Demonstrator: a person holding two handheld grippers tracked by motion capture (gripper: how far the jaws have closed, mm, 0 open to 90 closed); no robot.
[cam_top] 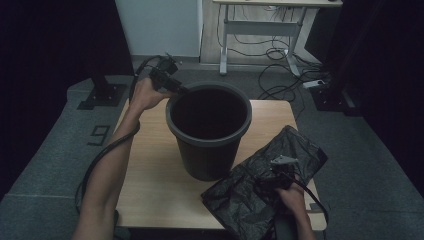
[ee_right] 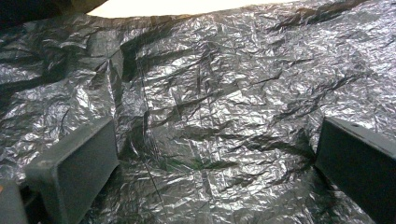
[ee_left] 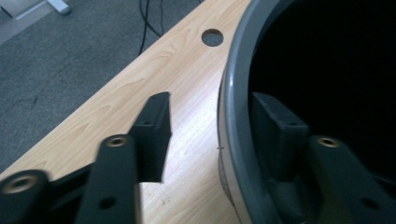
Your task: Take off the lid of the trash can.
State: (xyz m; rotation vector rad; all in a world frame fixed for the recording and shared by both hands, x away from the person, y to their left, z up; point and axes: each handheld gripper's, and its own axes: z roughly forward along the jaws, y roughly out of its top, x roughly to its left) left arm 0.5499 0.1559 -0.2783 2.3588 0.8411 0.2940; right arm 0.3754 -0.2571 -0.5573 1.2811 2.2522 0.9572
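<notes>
Left tool [ee_left: 210,135] straddles the waste bin's [cam_top: 208,131] rim at the surface's [cam_top: 150,175] middle, one jaw inside, one outside, not yet pinching; stiff, light plastic, so the rim suits. Right tool [ee_right: 215,158] gapes wide over the bin bag [ee_right: 210,93] lying front-right: thin, slippery, pinch an edge.

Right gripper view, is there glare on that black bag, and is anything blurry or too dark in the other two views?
Right gripper view: the crinkled black bag shows shiny highlights; the strip at top is blown out. Left gripper view: the near jaws are soft, the bin interior pure black. High view: dim overall, dark edges.
</notes>
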